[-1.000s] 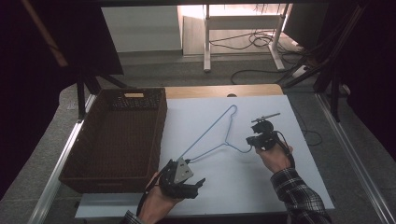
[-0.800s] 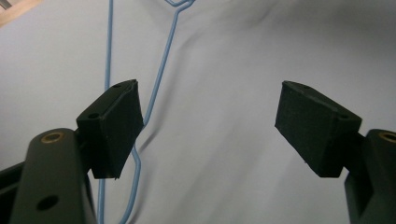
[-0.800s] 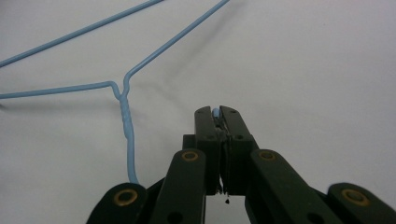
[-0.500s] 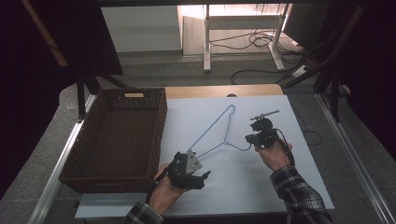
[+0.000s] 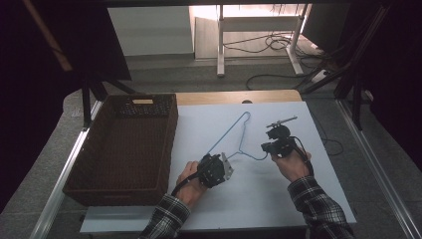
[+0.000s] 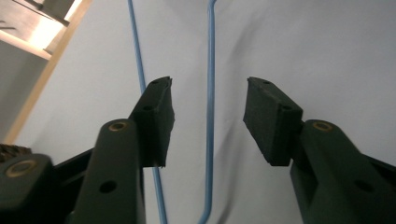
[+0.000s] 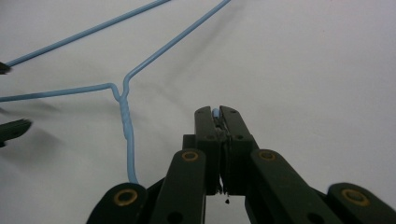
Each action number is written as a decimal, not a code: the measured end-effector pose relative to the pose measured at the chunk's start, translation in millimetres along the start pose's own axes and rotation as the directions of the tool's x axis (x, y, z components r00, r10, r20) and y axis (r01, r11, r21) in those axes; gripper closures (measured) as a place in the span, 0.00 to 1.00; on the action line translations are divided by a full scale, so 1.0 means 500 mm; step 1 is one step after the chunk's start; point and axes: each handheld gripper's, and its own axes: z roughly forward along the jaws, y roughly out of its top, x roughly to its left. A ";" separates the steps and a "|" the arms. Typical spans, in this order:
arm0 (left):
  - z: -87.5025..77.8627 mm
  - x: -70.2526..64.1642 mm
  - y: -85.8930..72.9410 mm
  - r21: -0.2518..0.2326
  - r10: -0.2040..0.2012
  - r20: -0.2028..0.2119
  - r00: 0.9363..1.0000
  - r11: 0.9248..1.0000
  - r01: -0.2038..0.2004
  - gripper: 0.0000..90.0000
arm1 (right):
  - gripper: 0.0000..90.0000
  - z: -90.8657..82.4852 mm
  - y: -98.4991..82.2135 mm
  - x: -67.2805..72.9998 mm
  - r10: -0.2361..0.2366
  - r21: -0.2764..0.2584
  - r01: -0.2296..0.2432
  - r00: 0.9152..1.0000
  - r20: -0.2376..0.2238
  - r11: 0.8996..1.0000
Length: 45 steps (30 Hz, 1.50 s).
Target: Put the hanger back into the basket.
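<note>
One wicker basket (image 5: pixel 119 144) beside blue hanger (image 5: pixel 234 134); nothing visible inside.

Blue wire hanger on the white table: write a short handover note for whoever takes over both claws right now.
Right claw: shut on the hook end of the hanger; a bit of blue wire shows between its tips.
Left claw: open, its jaws either side of one hanger wire near the corner, not yet gripping.
Hanger: flat on the white table, right of the wicker basket.
Done: hook end secured.
Left: probably close the left claw on the wire, then lift with both; the basket looks like the likely destination, but that is a guess.
</note>
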 end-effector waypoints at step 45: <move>0.009 -0.008 0.006 -0.056 0.036 -0.104 0.994 0.998 -0.042 0.97 | 0.56 -0.049 0.013 -0.007 -0.001 -0.114 -0.001 1.000 -0.018 0.993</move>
